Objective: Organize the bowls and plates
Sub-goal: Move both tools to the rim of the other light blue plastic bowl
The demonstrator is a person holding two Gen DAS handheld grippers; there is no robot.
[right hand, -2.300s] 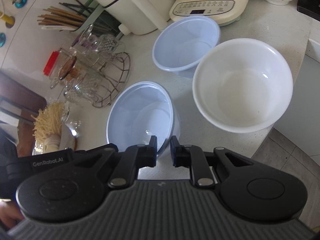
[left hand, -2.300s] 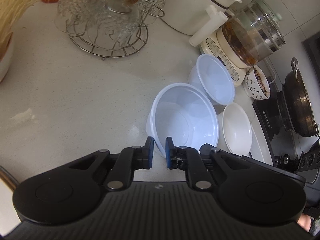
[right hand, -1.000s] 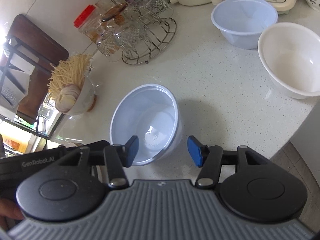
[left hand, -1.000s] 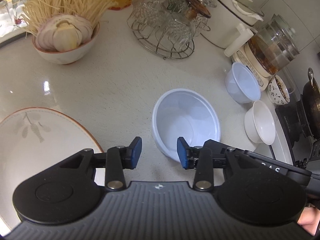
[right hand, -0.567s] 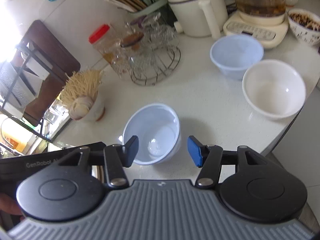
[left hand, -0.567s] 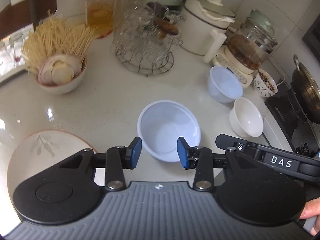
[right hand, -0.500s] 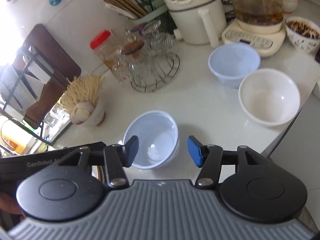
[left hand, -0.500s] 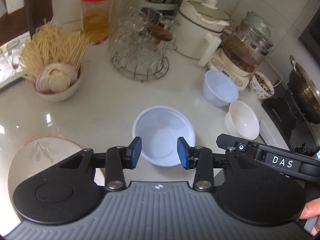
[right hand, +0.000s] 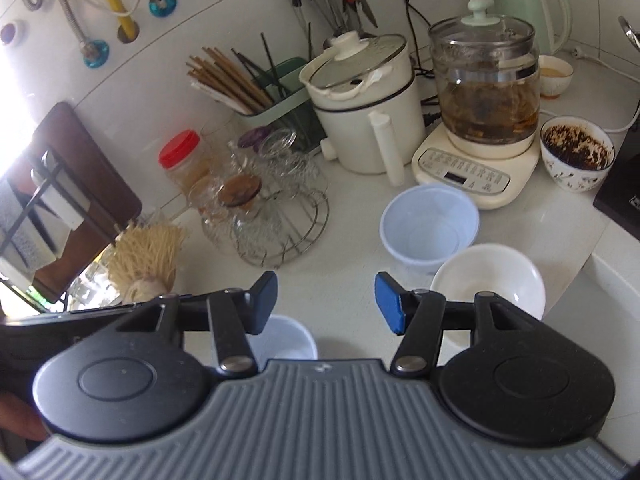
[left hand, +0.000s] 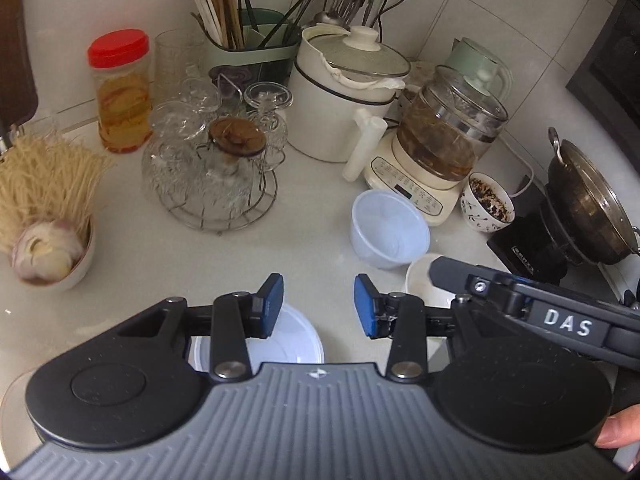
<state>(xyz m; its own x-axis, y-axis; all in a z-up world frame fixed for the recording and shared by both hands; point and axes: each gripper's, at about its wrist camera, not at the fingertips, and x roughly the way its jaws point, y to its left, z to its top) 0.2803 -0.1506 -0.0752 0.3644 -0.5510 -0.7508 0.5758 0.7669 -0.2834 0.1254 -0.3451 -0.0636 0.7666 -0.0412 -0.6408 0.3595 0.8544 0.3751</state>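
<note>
A pale blue plastic bowl (left hand: pixel 296 344) stands on the white counter, mostly hidden under my left gripper (left hand: pixel 318 306), which is open and empty above it. The bowl also shows in the right wrist view (right hand: pixel 288 340) below my right gripper (right hand: pixel 326 302), open and empty. A second pale blue bowl (left hand: pixel 388 228) (right hand: pixel 430 230) stands by the tea maker base. A white bowl (right hand: pixel 488 284) sits next to it, partly hidden in the left wrist view (left hand: pixel 420 280) behind the right gripper's body.
A wire rack of glasses (left hand: pixel 212 172), a bowl of noodles and garlic (left hand: pixel 44 220), a red-lidded jar (left hand: pixel 120 92), a white cooker (left hand: pixel 344 108), a glass tea maker (left hand: pixel 444 148), a patterned bowl (left hand: pixel 490 208) and a wok (left hand: pixel 588 200) crowd the counter. The counter edge (right hand: pixel 576 276) lies right.
Both grippers have lifted and pulled back from the near blue bowl, so it now lies low under the fingers. The views tilted up to show the back wall. Both stay open.
</note>
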